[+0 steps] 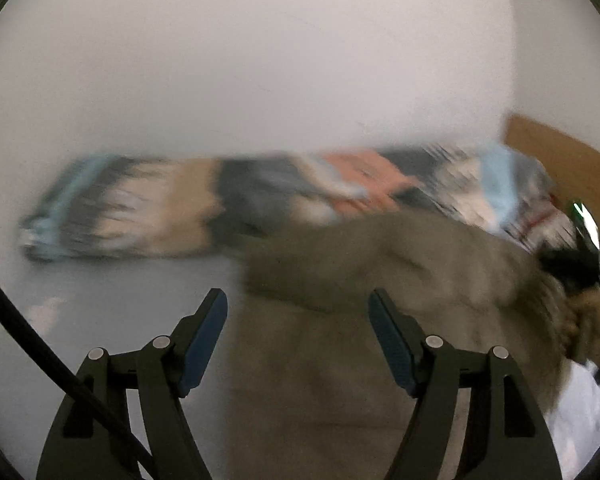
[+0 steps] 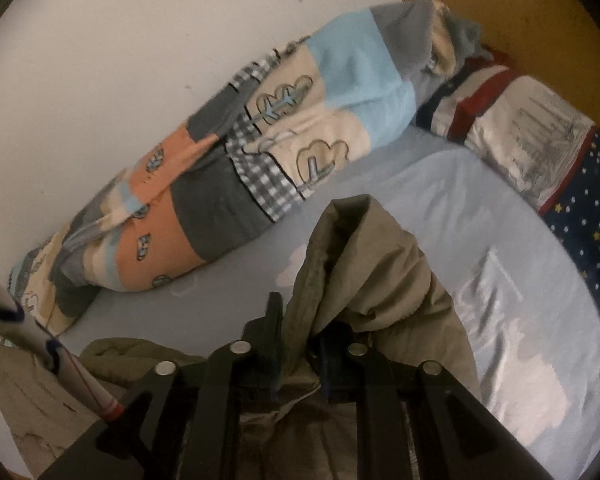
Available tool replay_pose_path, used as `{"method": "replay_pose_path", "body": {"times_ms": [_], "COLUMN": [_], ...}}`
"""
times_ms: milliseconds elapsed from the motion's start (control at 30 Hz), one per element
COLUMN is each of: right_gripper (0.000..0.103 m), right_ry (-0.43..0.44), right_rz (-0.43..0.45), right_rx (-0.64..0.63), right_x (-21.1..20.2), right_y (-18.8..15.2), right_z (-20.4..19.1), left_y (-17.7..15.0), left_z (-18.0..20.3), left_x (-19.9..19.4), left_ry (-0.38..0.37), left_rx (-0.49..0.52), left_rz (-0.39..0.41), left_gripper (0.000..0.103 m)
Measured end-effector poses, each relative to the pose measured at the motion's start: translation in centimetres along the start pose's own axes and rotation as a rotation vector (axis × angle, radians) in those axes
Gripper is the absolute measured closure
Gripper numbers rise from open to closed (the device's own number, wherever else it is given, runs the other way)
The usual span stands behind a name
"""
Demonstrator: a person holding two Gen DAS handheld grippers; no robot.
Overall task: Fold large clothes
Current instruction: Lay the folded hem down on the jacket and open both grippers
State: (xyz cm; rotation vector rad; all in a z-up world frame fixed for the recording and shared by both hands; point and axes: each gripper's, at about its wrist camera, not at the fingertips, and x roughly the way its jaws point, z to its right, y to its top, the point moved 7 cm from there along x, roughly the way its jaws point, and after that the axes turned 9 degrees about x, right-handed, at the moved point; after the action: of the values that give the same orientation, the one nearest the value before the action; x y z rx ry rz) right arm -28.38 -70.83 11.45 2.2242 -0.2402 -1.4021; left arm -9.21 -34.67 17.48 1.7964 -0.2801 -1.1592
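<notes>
Left wrist view, blurred. One left gripper point(image 1: 298, 312), its two blue-padded fingers point(image 1: 204, 340) spread wide and holding nothing. One olive-brown jacket point(image 1: 340, 360) lies on the bed directly ahead of and beneath the fingers; a near fold sits in the gap between them, untouched as far as the blur allows. The jacket's bulk runs away to the right, toward a dark shape at the far right edge that is probably the right gripper; too smeared to confirm. One patchwork quilt point(image 1: 220, 204), rolled long, lies across the far side against the white wall point(image 1: 260, 60). One black cable point(image 1: 40, 344) crosses the lower left.

Right wrist view, sharp. One right gripper point(image 2: 300, 340), fingers clenched on a bunched edge of the jacket point(image 2: 364, 264), which stands up in a peak just ahead of the tips and drapes back under the tool. One light blue sheet point(image 2: 440, 208) covers the bed. Quilt point(image 2: 260, 152), long axis running from lower left to upper right along the wall. One pillow point(image 2: 540, 148), star-patterned, at right. One wooden headboard point(image 2: 500, 12).

Judgement: the right gripper already has the cloth; the free left gripper is nearest the loose near fold and needs only to go forward and down to take it.
</notes>
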Motion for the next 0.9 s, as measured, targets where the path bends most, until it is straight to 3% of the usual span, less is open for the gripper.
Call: {"method": "replay_pose_path", "body": {"times_ms": [67,133,200,233,333,467,567,667,733,900], "right_gripper": [0.076,0.063,0.042,0.038,0.037,0.037,0.037,0.037,0.037,0.034], "right_ry": [0.030,0.065,0.108,0.128,0.210,0.238,0.195,0.147,0.090,0.047], "right_rz": [-0.018,-0.017,0.004,0.025,0.019,-0.035,-0.058,-0.092,-0.088,-0.106], "right_rx": [0.012,0.015,0.023,0.027,0.004,-0.190,-0.335,-0.395,-0.433,-0.423], "right_x": [0.5,0.2,-1.2,-2.4,-4.9,-6.5,-5.2,-2.5,-0.3,3.3], "right_y": [-0.2,-0.3,0.1,0.5,0.6,-3.2,-7.1,-9.7,-10.7,-11.4], "right_z": [-0.1,-0.1,0.2,0.6,0.9,-0.7,-2.0,-2.3,-2.0,-1.2], "left_y": [-1.5,-2.7,-3.7,-4.0,-4.2,-4.3,-4.7,-5.5,-5.9,-6.5], "left_z": [3.8,5.5,6.4,6.4,5.8,5.8,5.7,5.4,5.1,4.7], "left_x": [4.0,7.1,9.3,10.5,12.4,13.7,14.5,15.4,16.1,17.7], "left_ry": [-0.079,-0.055,-0.021,0.008,0.016,0.030,0.041,0.031,0.013,0.022], "left_rx": [0.030,0.050,0.071,0.082,0.050,0.040,0.045,0.026,0.002,-0.023], "left_rz": [-0.089,-0.150,-0.193,-0.205,-0.225,-0.242,-0.256,-0.265,-0.269,-0.244], "left_gripper": [0.031,0.031,0.031,0.031,0.031,0.031,0.028,0.025,0.022,0.016]}}
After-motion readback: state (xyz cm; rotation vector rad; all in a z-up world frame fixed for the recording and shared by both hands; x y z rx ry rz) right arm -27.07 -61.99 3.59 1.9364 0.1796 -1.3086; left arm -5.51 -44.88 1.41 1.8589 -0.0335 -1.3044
